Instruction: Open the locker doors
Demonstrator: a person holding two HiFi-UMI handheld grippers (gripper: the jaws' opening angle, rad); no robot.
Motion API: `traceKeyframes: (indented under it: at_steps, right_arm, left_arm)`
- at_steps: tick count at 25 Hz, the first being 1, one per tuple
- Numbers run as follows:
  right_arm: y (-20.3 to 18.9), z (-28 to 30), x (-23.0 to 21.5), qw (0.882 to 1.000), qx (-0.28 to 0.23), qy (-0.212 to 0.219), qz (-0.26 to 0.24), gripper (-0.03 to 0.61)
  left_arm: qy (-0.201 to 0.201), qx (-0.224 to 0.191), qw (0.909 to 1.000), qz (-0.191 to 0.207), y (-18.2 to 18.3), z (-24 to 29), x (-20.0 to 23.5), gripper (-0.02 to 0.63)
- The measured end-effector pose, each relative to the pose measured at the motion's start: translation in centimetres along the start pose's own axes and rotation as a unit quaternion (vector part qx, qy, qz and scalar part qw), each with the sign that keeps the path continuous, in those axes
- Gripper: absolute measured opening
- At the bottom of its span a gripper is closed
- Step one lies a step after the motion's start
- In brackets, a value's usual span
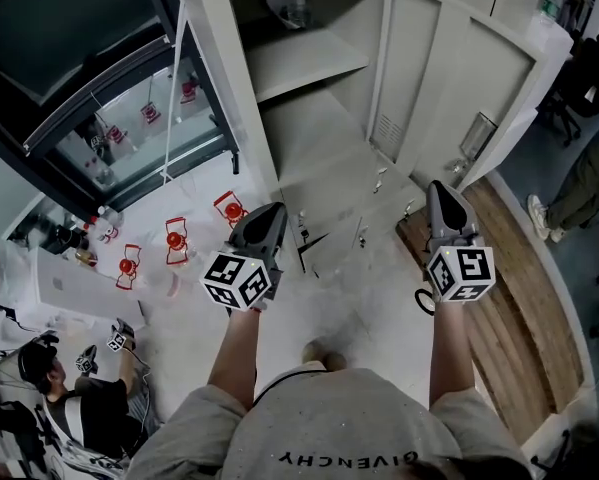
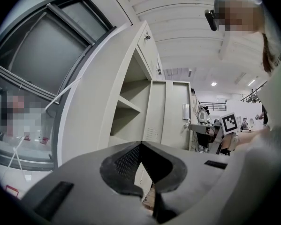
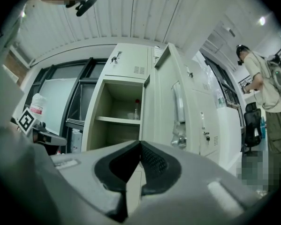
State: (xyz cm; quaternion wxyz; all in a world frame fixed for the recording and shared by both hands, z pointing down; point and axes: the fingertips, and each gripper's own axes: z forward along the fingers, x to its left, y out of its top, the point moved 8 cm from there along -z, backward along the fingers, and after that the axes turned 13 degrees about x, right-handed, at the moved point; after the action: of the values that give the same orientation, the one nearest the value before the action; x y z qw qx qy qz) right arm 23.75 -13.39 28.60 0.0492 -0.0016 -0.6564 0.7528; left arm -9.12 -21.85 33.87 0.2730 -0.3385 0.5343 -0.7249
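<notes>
The cream metal locker [image 1: 309, 118] stands in front of me. Its tall door [image 1: 411, 73] is swung open to the right, baring a shelf [image 1: 304, 63] with a clear container [image 1: 291, 6]. In the right gripper view the open door's edge [image 3: 155, 102] faces me, and a red-capped bottle [image 3: 137, 108] stands on the shelf. Above it is a small door [image 3: 127, 62] that is closed, with keys in it. My left gripper [image 1: 272, 213] and right gripper [image 1: 438, 190] are both shut on nothing, short of the locker. The fingertips meet in the left gripper view [image 2: 141, 144] and in the right gripper view [image 3: 140, 143].
More closed locker doors with handles [image 3: 178, 111] run to the right. Red items [image 1: 177, 240] lie on the floor by a glass front [image 1: 129, 118] at the left. A person sits at the lower left [image 1: 89, 398]. Another person stands at the right [image 3: 268, 88] by a wooden floor strip [image 1: 519, 298].
</notes>
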Motion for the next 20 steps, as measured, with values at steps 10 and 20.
traceKeyframes:
  at_steps: [10,20]
  right_arm:
    - [-5.9,4.8,7.8,0.993,0.052,0.109,0.003,0.000]
    - [-15.3,11.0,15.0,0.969,0.121,0.213,0.012,0.000]
  left_arm:
    - [0.023,0.026,0.9992,-0.020,-4.1,-1.1,3.3,-0.002]
    - [0.043,0.077,0.9939,-0.066,-13.2,0.3,7.2,-0.002]
